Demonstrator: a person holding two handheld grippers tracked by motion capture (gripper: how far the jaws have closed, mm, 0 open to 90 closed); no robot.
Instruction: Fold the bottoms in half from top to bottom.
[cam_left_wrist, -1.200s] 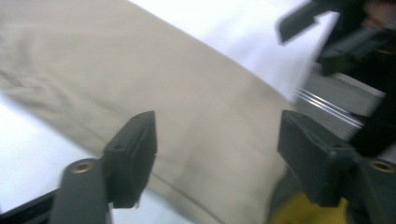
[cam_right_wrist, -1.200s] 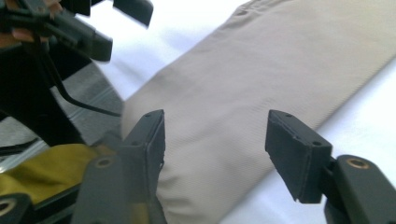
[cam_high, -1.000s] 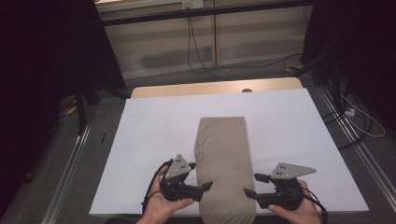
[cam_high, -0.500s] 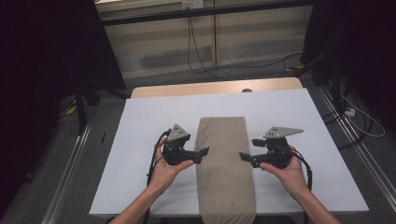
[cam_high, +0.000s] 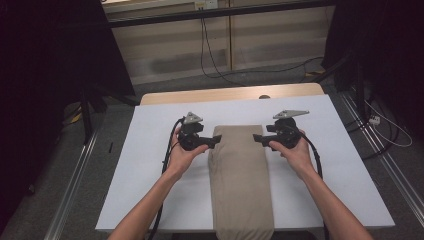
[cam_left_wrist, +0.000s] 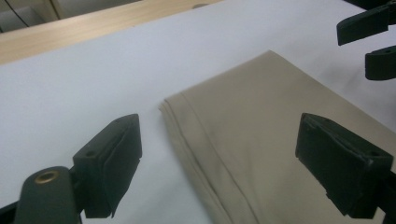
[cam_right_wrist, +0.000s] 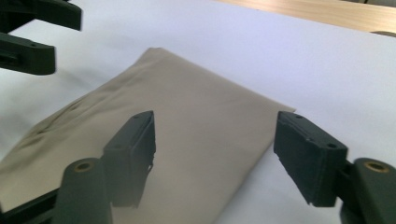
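Worktop (cam_high: 150, 190) is carrying a white sheet (cam_high: 320, 200), wooden strip showing at far edge. Folded beige cloth (cam_high: 240, 180) is lying on the sheet, its far end sitting between left hand-held gripper (cam_high: 214, 142) and right hand-held gripper (cam_high: 257, 139).

light: bright tabletop, dark surroundings | shadows: soft | blur: slight

High overhead view; two close tool views sharing the folded cloth (cam_high: 241, 175).
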